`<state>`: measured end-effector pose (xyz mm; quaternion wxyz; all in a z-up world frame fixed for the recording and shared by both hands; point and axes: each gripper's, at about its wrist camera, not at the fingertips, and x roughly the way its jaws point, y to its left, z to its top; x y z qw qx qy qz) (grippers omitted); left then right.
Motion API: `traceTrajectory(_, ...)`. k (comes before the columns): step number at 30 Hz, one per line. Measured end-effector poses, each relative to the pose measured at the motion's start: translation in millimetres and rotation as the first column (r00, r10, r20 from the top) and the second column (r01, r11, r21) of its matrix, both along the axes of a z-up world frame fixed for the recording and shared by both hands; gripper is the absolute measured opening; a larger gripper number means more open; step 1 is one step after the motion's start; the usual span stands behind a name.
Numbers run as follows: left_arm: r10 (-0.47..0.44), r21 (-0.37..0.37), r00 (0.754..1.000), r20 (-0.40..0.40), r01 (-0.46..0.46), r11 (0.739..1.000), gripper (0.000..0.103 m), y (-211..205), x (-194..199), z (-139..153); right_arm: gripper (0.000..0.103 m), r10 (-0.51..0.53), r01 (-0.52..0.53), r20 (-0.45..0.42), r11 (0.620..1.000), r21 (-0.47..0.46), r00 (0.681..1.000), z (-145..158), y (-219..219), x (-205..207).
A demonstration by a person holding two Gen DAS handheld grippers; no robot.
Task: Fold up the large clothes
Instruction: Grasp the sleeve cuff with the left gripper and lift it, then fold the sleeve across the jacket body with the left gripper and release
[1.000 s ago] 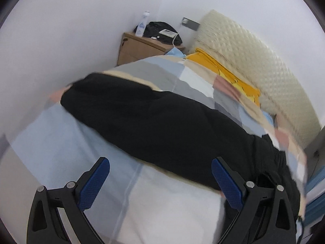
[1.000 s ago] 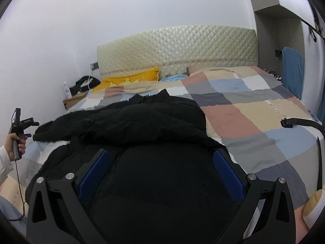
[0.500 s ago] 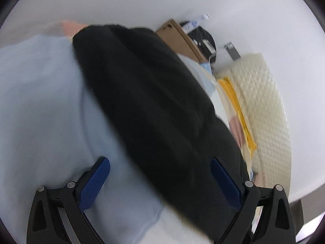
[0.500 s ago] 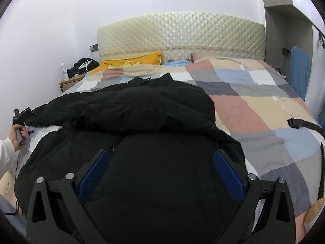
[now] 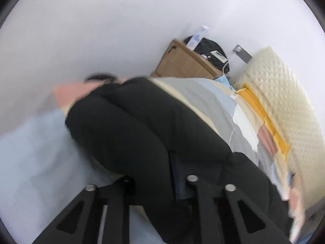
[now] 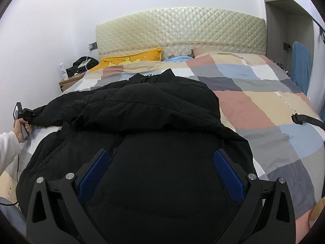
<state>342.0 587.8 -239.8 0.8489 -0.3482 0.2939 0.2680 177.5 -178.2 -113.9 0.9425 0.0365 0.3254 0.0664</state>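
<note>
Black padded jacket (image 6: pixel 150 109) — spread across the checked quilt (image 6: pixel 264 109) on the bed, sleeve (image 5: pixel 126 126) reaching the left edge. Left claw (image 5: pixel 158 185) — clamped on the sleeve. Right claw (image 6: pixel 160 172) — wide apart, above the jacket's near end.

The jacket (image 6: pixel 154 109) is plain black all over. The blanket (image 6: pixel 254 105) under it is a patchwork check of pink, beige, grey, light blue and white squares. The pillow (image 6: pixel 132 58) is mustard yellow, and the headboard (image 6: pixel 182 28) is cream with a quilted diamond pattern. The right hand-held gripper (image 6: pixel 160 174) is black with blue pads (image 6: pixel 227 174). The bedside cabinet (image 6: pixel 69 82) is light brown wood, the towel (image 6: pixel 301 63) blue, the wall (image 6: pixel 50 20) white.
</note>
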Motion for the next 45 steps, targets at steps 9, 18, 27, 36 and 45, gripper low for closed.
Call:
traceTrajectory(9,0.016,0.114,0.997,0.069,-0.024,0.993,0.007,-33,-21,93,0.102,0.026,-0.028,0.039,0.999,0.045,0.999,10,-7,-15)
traceTrajectory(18,-0.122,0.254,0.986,0.116,0.089,0.963,0.006,-100,-16,226,0.102,0.026,-0.036,0.109,0.995,0.089,0.994,27,-24,-39)
traceTrajectory(27,-0.254,0.357,0.955,0.155,0.186,0.916,0.006,-207,-11,327,0.102,0.029,-0.044,0.193,0.996,0.072,0.981,43,-37,-67)
traceTrajectory(36,-0.412,0.436,0.899,0.146,0.316,0.843,0.006,-327,-16,369,0.102,0.006,-0.017,0.257,0.999,0.04,0.966,59,-55,-72)
traceTrajectory(45,-0.608,0.493,0.789,0.093,0.494,0.716,0.006,-454,-14,369,0.103,-0.028,0.016,0.26,0.999,0.051,0.965,60,-79,-80)
